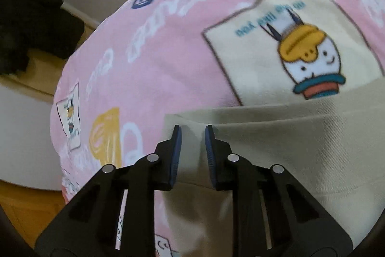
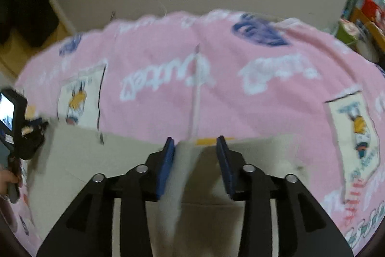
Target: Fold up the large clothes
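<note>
Both grippers, left [image 1: 192,129] and right [image 2: 195,142], I hold part-open, gripping nothing, just above the cream garment's [image 1: 300,146] far edge

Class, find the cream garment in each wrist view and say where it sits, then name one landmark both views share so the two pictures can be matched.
Left wrist view: the cream garment fills the lower right, its upper left corner reaching between the left gripper's jaws.
Right wrist view: it spans the bottom, lower left to right of centre, under the right gripper.
Shared landmark: the pink printed blanket beneath it.
</note>
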